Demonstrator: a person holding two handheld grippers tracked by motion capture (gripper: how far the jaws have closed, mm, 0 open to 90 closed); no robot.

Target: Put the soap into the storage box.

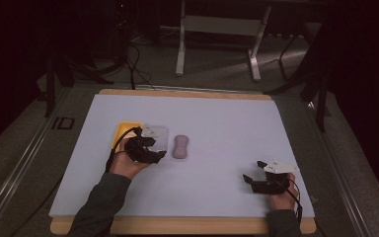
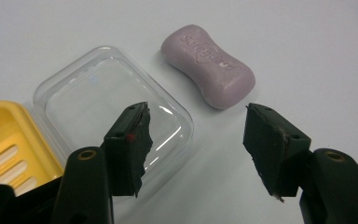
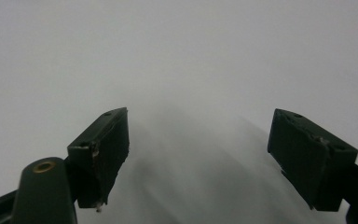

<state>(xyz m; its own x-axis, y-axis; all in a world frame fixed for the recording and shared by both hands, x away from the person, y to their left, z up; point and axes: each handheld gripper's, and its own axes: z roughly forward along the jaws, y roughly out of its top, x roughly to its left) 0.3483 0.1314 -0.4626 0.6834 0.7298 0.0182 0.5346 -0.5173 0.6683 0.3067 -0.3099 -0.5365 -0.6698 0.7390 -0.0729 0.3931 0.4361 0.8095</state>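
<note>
Soap bar [image 2: 208,66]: lilac, waisted, embossed, flat on tabletop [image 1: 227,123], long axis running diagonally, just ahead of released left tongs [image 2: 196,140]. Right tongs [image 3: 198,154] released.

I see tray [image 2: 2,140] at left, lid [image 2: 107,88] touching its right side, soap [image 2: 208,65] just right of lid, all on table [image 1: 227,123].
</note>
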